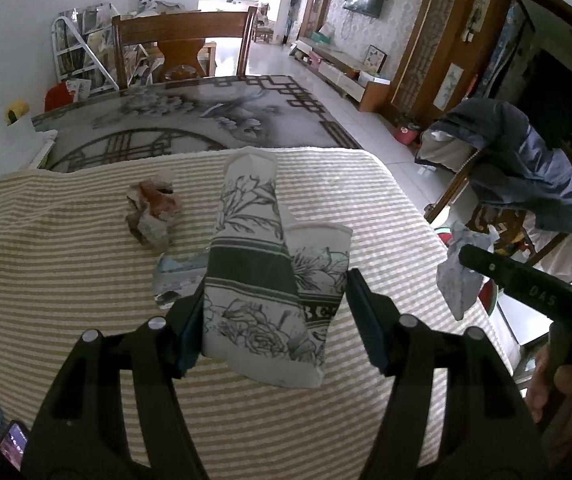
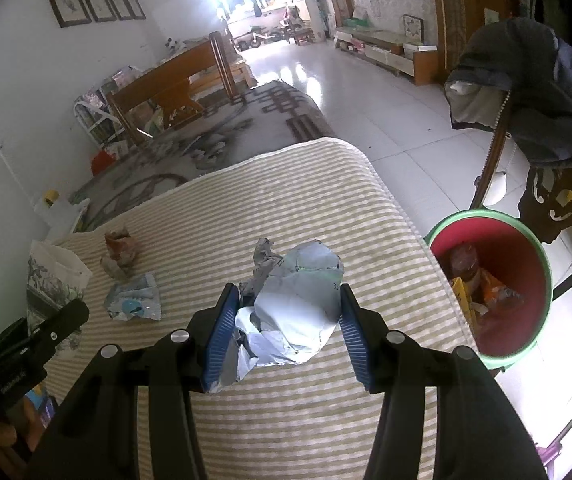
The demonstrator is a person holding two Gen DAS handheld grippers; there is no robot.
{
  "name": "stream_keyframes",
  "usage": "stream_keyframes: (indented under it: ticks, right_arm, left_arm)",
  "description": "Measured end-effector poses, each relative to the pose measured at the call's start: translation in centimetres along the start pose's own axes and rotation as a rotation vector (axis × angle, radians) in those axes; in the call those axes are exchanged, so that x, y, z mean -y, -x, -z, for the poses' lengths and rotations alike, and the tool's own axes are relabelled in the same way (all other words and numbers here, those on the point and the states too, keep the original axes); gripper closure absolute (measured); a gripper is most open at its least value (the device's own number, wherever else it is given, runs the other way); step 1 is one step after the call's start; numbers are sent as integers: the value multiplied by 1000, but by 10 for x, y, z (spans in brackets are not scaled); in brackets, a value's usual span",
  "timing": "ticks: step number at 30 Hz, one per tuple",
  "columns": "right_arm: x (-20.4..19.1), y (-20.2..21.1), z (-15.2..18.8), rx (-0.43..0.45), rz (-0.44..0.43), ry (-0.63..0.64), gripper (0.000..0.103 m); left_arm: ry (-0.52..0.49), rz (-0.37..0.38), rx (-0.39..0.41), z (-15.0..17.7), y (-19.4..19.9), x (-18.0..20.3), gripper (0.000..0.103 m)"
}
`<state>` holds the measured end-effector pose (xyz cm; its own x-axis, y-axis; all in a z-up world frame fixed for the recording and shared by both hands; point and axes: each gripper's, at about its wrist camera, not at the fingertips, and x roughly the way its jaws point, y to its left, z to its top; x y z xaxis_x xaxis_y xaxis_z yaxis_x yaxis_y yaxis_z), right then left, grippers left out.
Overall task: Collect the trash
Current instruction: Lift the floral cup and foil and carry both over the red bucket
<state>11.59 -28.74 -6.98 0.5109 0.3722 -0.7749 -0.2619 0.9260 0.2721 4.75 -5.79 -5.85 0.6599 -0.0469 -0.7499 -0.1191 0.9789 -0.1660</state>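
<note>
My left gripper (image 1: pixel 273 316) is shut on crushed floral paper cups (image 1: pixel 261 280), held above the striped cloth (image 1: pixel 85 280). My right gripper (image 2: pixel 286 328) is shut on a crumpled pale blue paper wad (image 2: pixel 298 312), held above the cloth near its right edge. The wad also shows in the left wrist view (image 1: pixel 460 276). A crumpled brown wrapper (image 1: pixel 151 212) and a flat blue-white packet (image 1: pixel 177 276) lie on the cloth. Both show in the right wrist view, the wrapper (image 2: pixel 119 252) and the packet (image 2: pixel 133 298). A red bin with a green rim (image 2: pixel 498 280) stands on the floor right of the table, holding trash.
A chair draped with a dark jacket (image 2: pixel 546 92) stands beyond the bin. A patterned tabletop (image 1: pixel 189 116) extends past the cloth, with a wooden chair (image 1: pixel 181 44) behind it. A phone (image 1: pixel 13 442) lies at the near left corner.
</note>
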Motion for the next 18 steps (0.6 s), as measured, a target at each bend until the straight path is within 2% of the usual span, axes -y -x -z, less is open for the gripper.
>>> stream_keyframes:
  ticks: [18]
  right_arm:
    - [57, 9, -15, 5, -4, -17, 54]
  left_arm:
    - [-17, 0, -5, -12, -21, 60, 41]
